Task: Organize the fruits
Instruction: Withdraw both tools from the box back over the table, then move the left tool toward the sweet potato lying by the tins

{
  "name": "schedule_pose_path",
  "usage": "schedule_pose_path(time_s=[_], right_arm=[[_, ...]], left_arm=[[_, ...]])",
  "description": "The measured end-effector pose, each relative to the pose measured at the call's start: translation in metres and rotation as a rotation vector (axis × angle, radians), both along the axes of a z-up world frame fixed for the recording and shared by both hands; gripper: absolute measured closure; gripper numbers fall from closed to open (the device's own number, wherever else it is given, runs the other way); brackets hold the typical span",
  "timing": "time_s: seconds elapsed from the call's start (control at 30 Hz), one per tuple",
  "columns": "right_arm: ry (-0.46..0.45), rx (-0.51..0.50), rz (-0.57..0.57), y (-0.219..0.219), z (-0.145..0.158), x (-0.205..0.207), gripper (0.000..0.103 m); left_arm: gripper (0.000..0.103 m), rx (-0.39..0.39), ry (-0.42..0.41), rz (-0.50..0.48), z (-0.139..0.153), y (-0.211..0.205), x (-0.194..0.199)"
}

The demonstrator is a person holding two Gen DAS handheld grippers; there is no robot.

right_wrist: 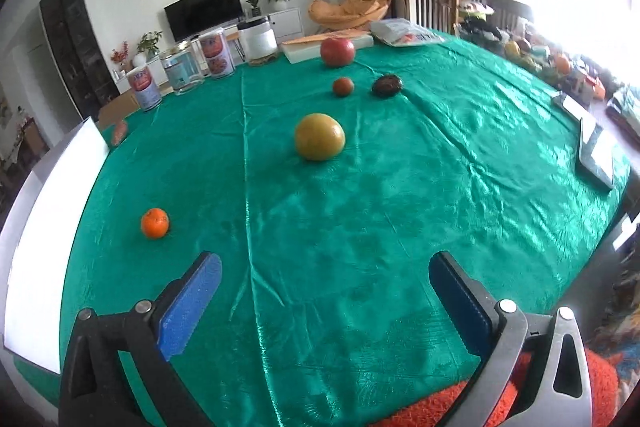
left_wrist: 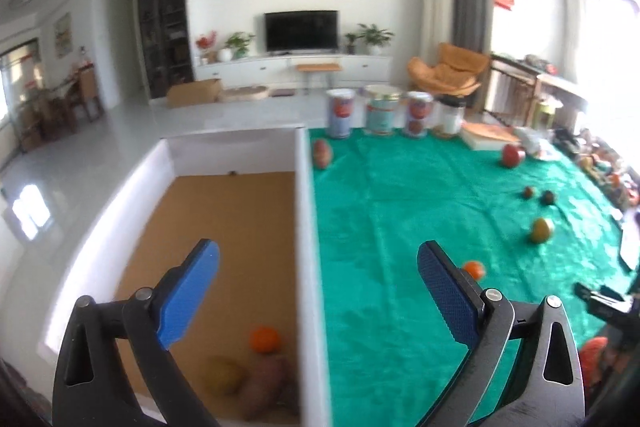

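My left gripper (left_wrist: pixel 318 291) is open and empty, held above the white wall of a box (left_wrist: pixel 306 227) with a brown floor. In the box's near corner lie an orange (left_wrist: pixel 264 339), a yellowish fruit (left_wrist: pixel 222 373) and a sweet potato (left_wrist: pixel 266 383). My right gripper (right_wrist: pixel 324 301) is open and empty over the green cloth (right_wrist: pixel 380 207). On the cloth lie a small orange (right_wrist: pixel 155 223), a yellow-green fruit (right_wrist: pixel 319 136), a small red-brown fruit (right_wrist: pixel 343 86), a dark fruit (right_wrist: pixel 386 85) and a red apple (right_wrist: pixel 337 51). A reddish fruit (left_wrist: pixel 322 153) lies by the box's far corner.
Several tins and jars (right_wrist: pixel 200 63) stand along the table's far edge, with a flat white box (right_wrist: pixel 320 45) and a bag (right_wrist: pixel 404 31) beside them. A tablet (right_wrist: pixel 596 155) lies at the right edge. An orange cushion (right_wrist: pixel 440 407) is below my right gripper.
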State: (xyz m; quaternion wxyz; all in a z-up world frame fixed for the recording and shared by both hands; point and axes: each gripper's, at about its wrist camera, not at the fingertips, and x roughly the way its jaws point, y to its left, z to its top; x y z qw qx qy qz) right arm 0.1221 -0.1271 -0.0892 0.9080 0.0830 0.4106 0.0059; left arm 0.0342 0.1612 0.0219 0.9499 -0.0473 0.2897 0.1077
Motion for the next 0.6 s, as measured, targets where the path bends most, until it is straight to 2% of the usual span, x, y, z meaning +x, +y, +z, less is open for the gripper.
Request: schedule_pose_path(time_s=[0.13,0.23,0.33,0.4,0.5,0.6], right_arm=[[0.01,0.045,-0.024,-0.01,-0.004,0.003,0.0],[0.0,0.057,-0.032,-0.013,-0.004,-0.001,0.0],[-0.015,0.069,-0.033,-0.015,-0.003,-0.004,0.0],[-0.02,0.084,-0.037,-0.017,-0.002,-0.004,0.0],[-0.006,0.113,-0.046,-0.022,-0.005,-0.002,0.0],[0.022,0.135,-0.053,-0.026,-0.01,0.002,0.0]], left_arm=[[0.002,-0.072,0.03,-0.245,-0.015,-0.076,0.013],[0.002,-0.133,0.12,-0.339,-0.048,-0.114,0.028],[0.002,-0.198,0.244,-0.308,-0.094,-0.123,0.043],[0.003,-0.218,0.31,-0.241,-0.119,-0.116,0.051],[0.003,-0.189,0.337,-0.152,-0.143,-0.103,0.054],[0.002,-0.165,0.323,-0.114,-0.149,-0.091,0.059]])
